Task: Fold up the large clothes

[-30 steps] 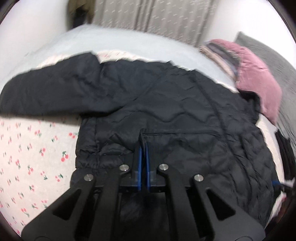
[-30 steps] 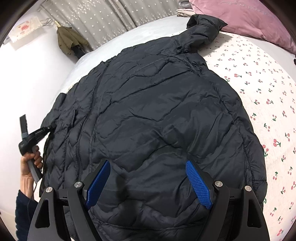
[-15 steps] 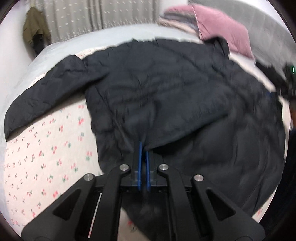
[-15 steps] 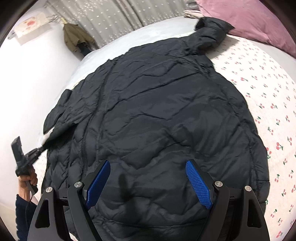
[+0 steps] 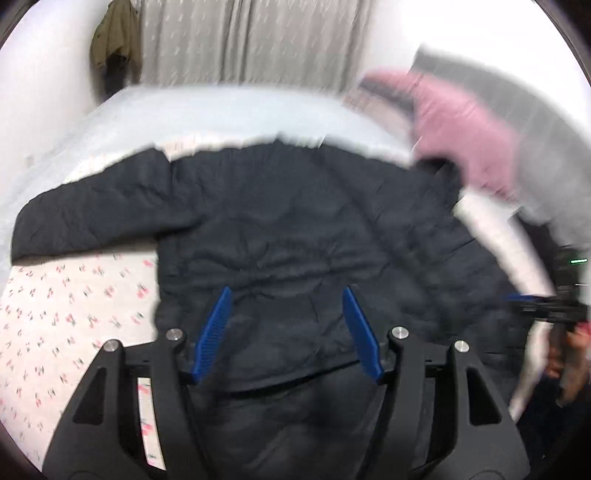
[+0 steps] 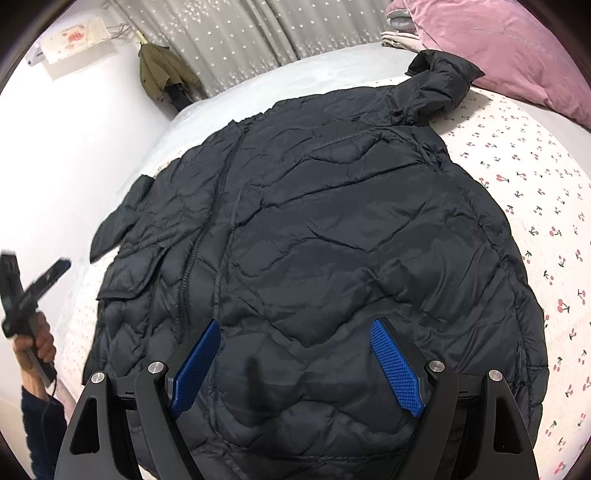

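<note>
Left wrist view (motion-blurred). The left gripper (image 5: 286, 328) stands with its jaws wide apart, nothing between the blue pads (image 5: 213, 334). Beneath and beyond it lies the black quilted jacket (image 5: 295, 236), spread on the cherry-print bedsheet (image 5: 66, 314); one sleeve (image 5: 92, 218) extends to the left of the frame, and a folded-over edge of the jacket crosses just ahead of the fingers. A pink pillow (image 5: 461, 140) lies at upper right, a grey curtain (image 5: 251, 40) hangs behind the bed, and an olive coat (image 5: 114, 40) hangs at upper left. At the right edge the other gripper is seen side-on in a hand. No writing is legible in this view.

Right wrist view (sharp). The right gripper (image 6: 295, 365) is likewise spread wide and empty, its textured blue pads (image 6: 397, 367) poised over the jacket (image 6: 332, 240). The jacket lies flat on the bedsheet (image 6: 535, 177), zipper (image 6: 192, 254) running down its left part, a flap pocket (image 6: 133, 273) beside it, and the collar (image 6: 439, 77) next to the pillow (image 6: 509, 48). The left gripper (image 6: 55, 271) appears at the left edge, held off the jacket by the left hand (image 6: 37, 341). A wall hanging (image 6: 72, 40) at upper left bears red markings too small to read. The curtain (image 6: 258, 33) carries a small star pattern.
</note>
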A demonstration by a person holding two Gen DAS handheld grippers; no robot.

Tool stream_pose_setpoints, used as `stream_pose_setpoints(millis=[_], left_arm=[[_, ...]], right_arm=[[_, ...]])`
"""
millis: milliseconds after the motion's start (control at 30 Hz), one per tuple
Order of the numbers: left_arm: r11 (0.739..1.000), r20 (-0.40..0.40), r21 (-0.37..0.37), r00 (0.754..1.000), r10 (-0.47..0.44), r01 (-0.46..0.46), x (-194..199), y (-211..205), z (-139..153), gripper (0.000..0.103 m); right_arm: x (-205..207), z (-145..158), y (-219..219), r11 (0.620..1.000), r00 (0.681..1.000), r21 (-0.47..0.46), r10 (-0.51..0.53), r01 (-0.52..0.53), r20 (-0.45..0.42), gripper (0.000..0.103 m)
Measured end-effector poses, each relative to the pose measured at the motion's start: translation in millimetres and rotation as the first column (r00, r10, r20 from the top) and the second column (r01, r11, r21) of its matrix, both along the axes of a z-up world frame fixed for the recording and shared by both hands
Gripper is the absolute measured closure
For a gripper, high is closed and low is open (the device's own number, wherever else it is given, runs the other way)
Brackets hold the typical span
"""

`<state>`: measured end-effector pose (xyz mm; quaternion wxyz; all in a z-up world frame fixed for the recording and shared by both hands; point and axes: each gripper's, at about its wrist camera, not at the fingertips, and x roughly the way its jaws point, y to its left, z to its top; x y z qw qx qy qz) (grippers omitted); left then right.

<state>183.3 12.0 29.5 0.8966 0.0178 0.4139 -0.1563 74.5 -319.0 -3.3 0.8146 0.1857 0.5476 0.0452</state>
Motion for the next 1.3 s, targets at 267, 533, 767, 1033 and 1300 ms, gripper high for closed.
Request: stream_pose_setpoints(millis=[267, 533, 767, 1033, 1300], left_arm=[[0.984, -0.261, 0.161, 0.958, 0.119, -0.078, 27, -38, -70, 0.039], [0.981, -0.282, -0.062, 0.946, 0.159, -0.184, 18, -24, -25, 0.039], [0.976, -0.295, -0.098, 0.943, 0.156, -0.192, 30, -58, -58, 0.039], [0.978, -0.303, -0.081, 0.939, 0.160, -0.193, 31, -61, -72, 0.039], [0.977, -0.270, -0.054, 0.945, 0.183, -0.205, 26, -58, -70, 0.039]], right_arm=[[-5, 0, -27, 0.998, 0.998, -0.007, -0.056, 0.056, -0.005, 0.018], [26, 6, -49, 0.997, 0.998, 0.048, -0.063, 0.063, 0.002, 0.018], [109, 2, -76, 0.999, 0.999, 0.040, -0.031, 0.030, 0.026, 0.018], [170, -39, -96, 0.993, 0.998, -0.117, 0.034, -0.028, 0.050, 0.020], [158, -39, -79, 0.972, 0.969, -0.044, 0.232, -0.229, 0.086, 0.092]])
